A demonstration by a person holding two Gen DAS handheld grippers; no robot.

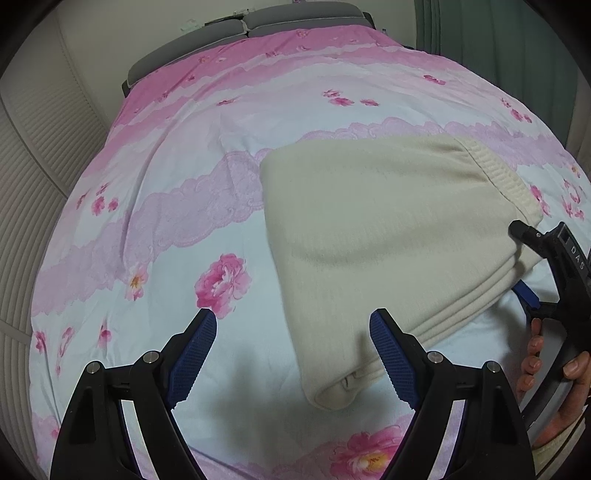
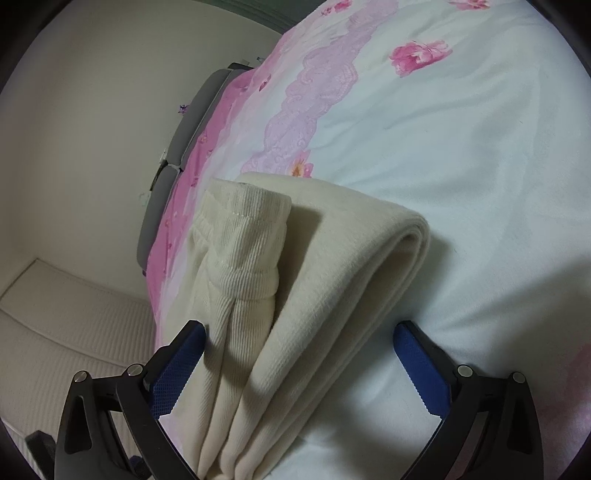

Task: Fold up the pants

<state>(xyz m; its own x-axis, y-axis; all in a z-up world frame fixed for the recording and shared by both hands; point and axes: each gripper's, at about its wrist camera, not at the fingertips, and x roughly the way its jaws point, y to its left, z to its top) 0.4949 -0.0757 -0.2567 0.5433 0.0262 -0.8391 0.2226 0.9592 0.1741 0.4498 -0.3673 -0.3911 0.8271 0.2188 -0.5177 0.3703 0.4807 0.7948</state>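
Observation:
Cream knit pants [image 1: 376,229] lie folded in a thick stack on the pink flowered bedspread [image 1: 177,177]. My left gripper [image 1: 293,328] is open and empty, hovering over the stack's near left corner. My right gripper [image 1: 524,266] shows at the right edge of the left wrist view, at the stack's right side, one finger above the cloth and one below. In the right wrist view the right gripper [image 2: 299,343] is open, its jaws wide on either side of the folded pants [image 2: 332,280] and the ribbed waistband [image 2: 243,243].
Grey headboard cushions [image 1: 258,20] line the far end of the bed. A white ribbed wall or cabinet [image 1: 33,192] runs along the left side. A grey-green curtain [image 1: 480,33] hangs at the far right. A hand [image 1: 546,373] holds the right gripper.

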